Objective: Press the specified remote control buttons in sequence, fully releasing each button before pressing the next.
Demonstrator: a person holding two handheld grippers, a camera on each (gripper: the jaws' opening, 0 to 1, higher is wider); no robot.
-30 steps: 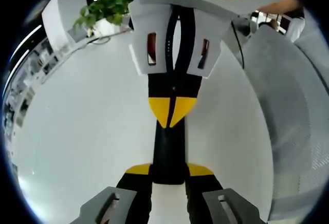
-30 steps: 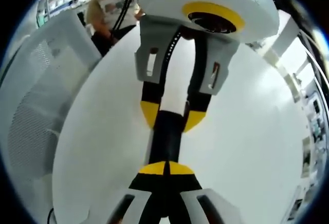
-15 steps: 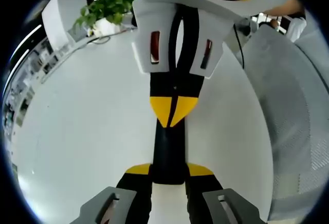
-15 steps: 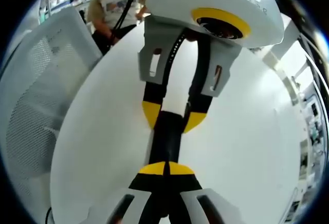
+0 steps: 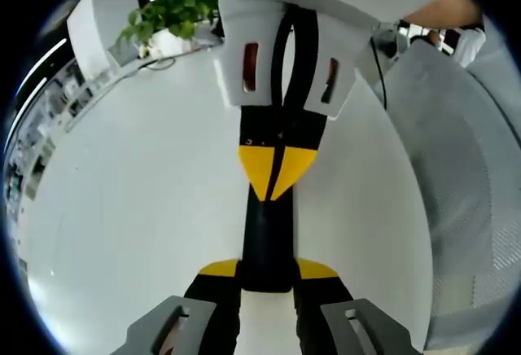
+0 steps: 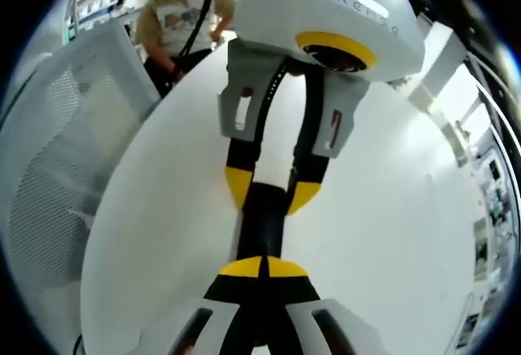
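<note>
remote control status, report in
Left tongs clamped on remote control. Right tongs shut, tips down on remote's face. Plant at table's far edge, well off.

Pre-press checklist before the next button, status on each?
1. Remote clamped in left tool: ok, a yellow pad sits on each side of it.
2. Right tool shut to a point for pressing: ok, its yellow tips meet.
3. Right tool lined up over the remote: ok, in the right gripper view the tips lie on its midline.
4. Last button fully released: cannot tell, no gap between tips and remote is visible.
5. Correct button under the tips: cannot tell, no buttons can be made out.
6. Remote in sight in both views: ok, over the white table.
</note>
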